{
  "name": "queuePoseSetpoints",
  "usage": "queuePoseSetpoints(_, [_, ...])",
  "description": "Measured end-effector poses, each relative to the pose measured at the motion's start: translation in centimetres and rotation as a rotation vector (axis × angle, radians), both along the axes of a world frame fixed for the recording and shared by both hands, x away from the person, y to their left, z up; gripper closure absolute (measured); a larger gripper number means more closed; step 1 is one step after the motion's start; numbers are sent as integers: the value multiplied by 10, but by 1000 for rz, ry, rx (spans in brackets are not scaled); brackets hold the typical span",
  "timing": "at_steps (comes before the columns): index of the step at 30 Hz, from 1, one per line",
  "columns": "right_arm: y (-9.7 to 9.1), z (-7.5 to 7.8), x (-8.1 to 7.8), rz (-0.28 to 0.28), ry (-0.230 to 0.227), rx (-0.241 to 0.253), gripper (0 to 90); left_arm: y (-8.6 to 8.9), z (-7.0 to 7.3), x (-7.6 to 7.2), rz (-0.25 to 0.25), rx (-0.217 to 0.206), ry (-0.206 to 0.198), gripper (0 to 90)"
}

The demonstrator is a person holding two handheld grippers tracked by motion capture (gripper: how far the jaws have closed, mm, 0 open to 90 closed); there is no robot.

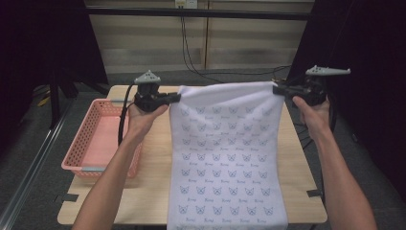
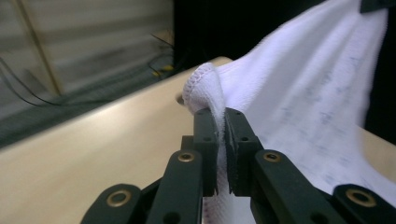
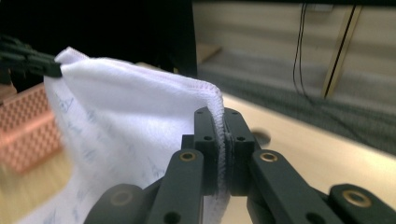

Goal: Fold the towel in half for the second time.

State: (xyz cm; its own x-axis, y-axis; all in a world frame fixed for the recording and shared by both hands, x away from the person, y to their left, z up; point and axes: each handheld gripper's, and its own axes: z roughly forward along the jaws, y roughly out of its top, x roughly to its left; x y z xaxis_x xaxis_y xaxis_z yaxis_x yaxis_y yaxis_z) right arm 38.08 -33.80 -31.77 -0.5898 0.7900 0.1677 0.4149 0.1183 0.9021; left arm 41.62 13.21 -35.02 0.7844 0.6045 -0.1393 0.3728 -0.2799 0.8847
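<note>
White terry cloth printed with small blue motifs, the towel (image 1: pixel 227 158) hung as a sheet between the two grippers, its top edge stretched level above the far part of the wooden table (image 1: pixel 153 191) and its lower end draped down over the near table edge. The left gripper (image 1: pixel 176 97) had its jaws pressed together on the towel's upper left corner; in the left gripper view the stitched hem (image 2: pixel 201 80) bulged out just above the clamped pads. The right gripper (image 1: pixel 277 89) likewise pinched the upper right corner, with the hem (image 3: pixel 215 99) folded over the jaw tips in the right gripper view. A person's hands held both tools (forearms entering from the bottom of the high view). A pink mesh basket (image 1: pixel 86 139) stood at the left of the table, beside the hanging cloth and not touching it.

Step in hand, as judged: the towel was lifted by two corners and spread flat in the air, the posture that precedes a fold. The next move would call for both hands to travel together, keeping the top edge taut and level, so that the held edge is laid down squarely; uneven travel would likely skew the fold, and any loosening of either pinch would drop a corner.
</note>
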Motion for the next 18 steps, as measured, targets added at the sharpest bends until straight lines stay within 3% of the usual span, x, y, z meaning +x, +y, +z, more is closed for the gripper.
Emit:
queuePoseSetpoints(2, [1,-11,-13,21,23,-13,862,2,-12,-12,-18,-27,11,847])
queuePoseSetpoints(5, [0,-26,-34,49,45,-32,863,6,-26,-32,-29,-33,36,847])
queuePoseSetpoints(7, [1,-37,-51,93,56,-17,862,6,-35,-50,-60,-72,76,848])
queuePoseSetpoints(9, [2,-53,-68,106,86,-40,862,2,-46,-70,-87,-17,71,848])
queuePoseSetpoints(11, [3,-70,-83,116,122,-61,863,5,-58,-87,-106,-43,100,847])
queuePoseSetpoints(13, [5,-86,-99,125,164,-83,863,8,-70,-101,-115,4,108,847])
queuePoseSetpoints(15, [7,-99,-115,143,199,-101,863,15,-80,-114,-117,-8,140,848])
queuePoseSetpoints(18, [10,-114,-139,159,241,-120,863,22,-87,-136,-141,30,163,847])
